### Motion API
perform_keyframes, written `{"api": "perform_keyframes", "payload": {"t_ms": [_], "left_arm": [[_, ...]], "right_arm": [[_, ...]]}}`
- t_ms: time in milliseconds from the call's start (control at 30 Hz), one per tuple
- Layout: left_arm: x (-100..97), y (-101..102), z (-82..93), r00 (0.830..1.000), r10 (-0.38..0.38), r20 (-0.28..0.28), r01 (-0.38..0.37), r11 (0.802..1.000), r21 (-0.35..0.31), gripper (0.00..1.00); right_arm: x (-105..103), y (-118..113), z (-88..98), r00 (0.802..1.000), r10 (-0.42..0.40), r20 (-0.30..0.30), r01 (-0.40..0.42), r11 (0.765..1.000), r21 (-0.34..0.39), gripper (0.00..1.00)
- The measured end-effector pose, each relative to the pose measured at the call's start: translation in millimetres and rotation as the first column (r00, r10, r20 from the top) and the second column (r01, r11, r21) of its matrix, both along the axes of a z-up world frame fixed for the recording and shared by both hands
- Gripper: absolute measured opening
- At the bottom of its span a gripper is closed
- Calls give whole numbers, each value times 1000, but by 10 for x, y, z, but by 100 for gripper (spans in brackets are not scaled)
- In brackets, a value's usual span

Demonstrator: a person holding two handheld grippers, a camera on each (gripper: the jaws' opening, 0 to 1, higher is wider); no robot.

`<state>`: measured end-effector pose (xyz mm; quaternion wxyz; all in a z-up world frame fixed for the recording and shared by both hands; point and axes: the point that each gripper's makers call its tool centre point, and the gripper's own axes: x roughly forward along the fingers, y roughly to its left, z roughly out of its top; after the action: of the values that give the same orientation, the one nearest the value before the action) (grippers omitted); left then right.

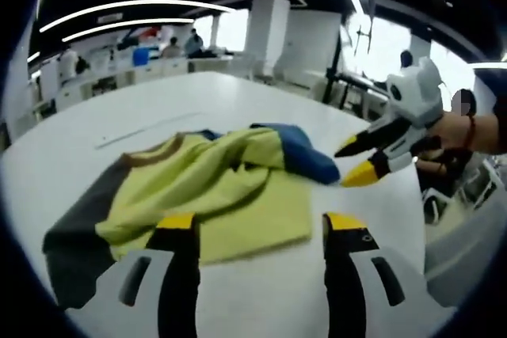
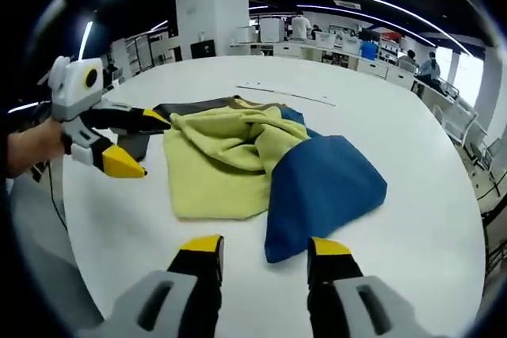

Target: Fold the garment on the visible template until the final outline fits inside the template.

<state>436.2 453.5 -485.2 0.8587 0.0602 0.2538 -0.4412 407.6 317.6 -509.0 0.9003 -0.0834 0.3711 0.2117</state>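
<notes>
Garment [image 1: 230, 187]: centre of left gripper view, lying rumpled on the bench [image 1: 238, 93]; yellow-green body, dark grey sleeve at lower left of frame, blue sleeve at centre right, brown collar band at upper middle
Garment, right gripper view [image 2: 238, 156]: centre of frame; yellow-green part at left, blue sleeve spread at right with its lower corner near the bottom-centre jaws, dark grey part at the far upper-left edge of the cloth
Left tool [image 1: 260, 231]: bottom centre of left gripper view; jaws apart, released, nothing between them; left jaw tip over the near edge of the yellow-green cloth, right jaw tip over bare bench
Left tool, right gripper view [image 2: 139, 144]: left of frame, held by a hand [image 2: 32, 148]; yellow-tipped jaws spread, upper tip at the grey and yellow edge of the garment, lower tip over bare bench
Right tool [image 2: 265, 251]: bottom centre of right gripper view; jaws apart, released, just short of the blue sleeve's corner
Right tool, left gripper view [image 1: 356, 160]: right of frame, jaws parted, tips just beside the blue sleeve
Bench surface: white, rounded edge
Thin line on bench [image 2: 285, 94]: beyond the garment, upper middle of right gripper view
Background: people [image 1: 192, 40] at far desks
</notes>
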Motion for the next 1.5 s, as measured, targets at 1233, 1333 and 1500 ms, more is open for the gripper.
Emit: {"api": "perform_keyframes", "payload": {"t_ms": [1233, 1333, 1500], "left_arm": [[-36, -458, -468, 1000, -1, -22, 2, 998, 62, 8], [-28, -449, -437, 998, 21, -56, -20, 999, 25, 1], [-70, -399, -364, 998, 16, -67, -15, 1000, 15, 0]], "right_arm": [[98, -38, -295, 998, -65, 27, 67, 995, -76, 5], [81, -41, -238, 997, -70, 27, 72, 994, -81, 0], [67, -22, -58, 998, -51, 38, 54, 996, -71, 0]]}}
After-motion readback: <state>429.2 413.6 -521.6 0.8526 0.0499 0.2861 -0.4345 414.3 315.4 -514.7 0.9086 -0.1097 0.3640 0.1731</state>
